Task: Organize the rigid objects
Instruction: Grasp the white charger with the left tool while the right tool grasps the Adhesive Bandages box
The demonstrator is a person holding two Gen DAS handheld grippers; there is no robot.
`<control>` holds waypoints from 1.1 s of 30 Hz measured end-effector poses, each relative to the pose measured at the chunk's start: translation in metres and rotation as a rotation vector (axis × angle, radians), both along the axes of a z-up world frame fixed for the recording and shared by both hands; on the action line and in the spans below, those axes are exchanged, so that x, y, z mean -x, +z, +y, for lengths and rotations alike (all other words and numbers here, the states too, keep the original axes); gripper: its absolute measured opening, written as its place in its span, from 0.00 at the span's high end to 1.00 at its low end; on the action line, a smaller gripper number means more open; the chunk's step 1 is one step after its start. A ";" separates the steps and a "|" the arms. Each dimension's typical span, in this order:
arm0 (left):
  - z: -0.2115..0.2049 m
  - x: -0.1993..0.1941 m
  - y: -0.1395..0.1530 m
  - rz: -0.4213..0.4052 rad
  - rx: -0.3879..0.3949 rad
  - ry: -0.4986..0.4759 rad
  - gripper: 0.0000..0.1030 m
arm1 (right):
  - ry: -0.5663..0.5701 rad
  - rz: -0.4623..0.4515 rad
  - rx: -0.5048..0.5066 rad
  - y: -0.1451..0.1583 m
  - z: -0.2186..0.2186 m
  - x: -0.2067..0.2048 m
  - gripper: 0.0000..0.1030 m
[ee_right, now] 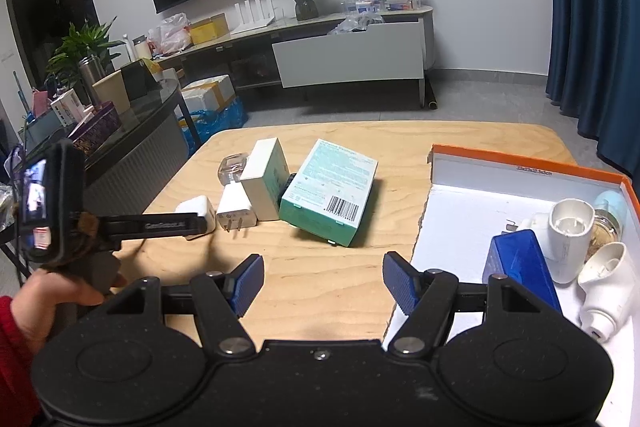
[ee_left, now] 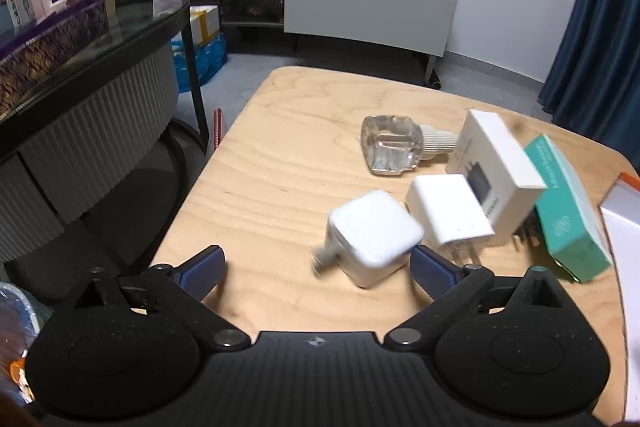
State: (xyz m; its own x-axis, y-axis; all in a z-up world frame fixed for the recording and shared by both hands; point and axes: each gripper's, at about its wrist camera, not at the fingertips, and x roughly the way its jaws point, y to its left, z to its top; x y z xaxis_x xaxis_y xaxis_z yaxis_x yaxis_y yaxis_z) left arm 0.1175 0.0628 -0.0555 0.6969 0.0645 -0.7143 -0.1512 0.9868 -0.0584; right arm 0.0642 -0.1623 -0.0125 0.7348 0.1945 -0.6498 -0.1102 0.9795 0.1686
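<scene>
On the wooden table (ee_left: 280,155) lie a white cube charger (ee_left: 374,237), a white plug adapter (ee_left: 448,213), a white box (ee_left: 494,167), a clear glass bottle (ee_left: 394,149) and a teal box (ee_left: 568,207). My left gripper (ee_left: 318,267) is open, its right finger touching or just beside the cube charger, which looks blurred. My right gripper (ee_right: 322,283) is open and empty over bare table beside the orange-rimmed box (ee_right: 532,165). That box holds a blue box (ee_right: 520,263), white fittings (ee_right: 568,239) and a small jar (ee_right: 610,215).
A dark glass-topped round table (ee_left: 120,39) with boxes stands to the left. A TV cabinet (ee_right: 348,55) with clutter lines the far wall. Blue curtains (ee_right: 592,19) hang at the right. The left gripper (ee_right: 160,225) shows in the right wrist view by the cube charger (ee_right: 196,211).
</scene>
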 end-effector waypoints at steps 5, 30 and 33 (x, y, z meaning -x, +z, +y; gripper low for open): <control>0.001 -0.004 0.000 -0.048 0.008 -0.004 0.01 | 0.000 0.018 0.001 -0.006 0.003 -0.014 0.23; -0.011 0.017 0.022 -0.133 0.019 -0.148 0.59 | -0.142 0.214 -0.165 -0.050 0.003 -0.152 0.04; -0.014 0.017 0.023 -0.137 0.017 -0.152 0.59 | -0.136 0.203 -0.155 -0.052 0.003 -0.155 0.16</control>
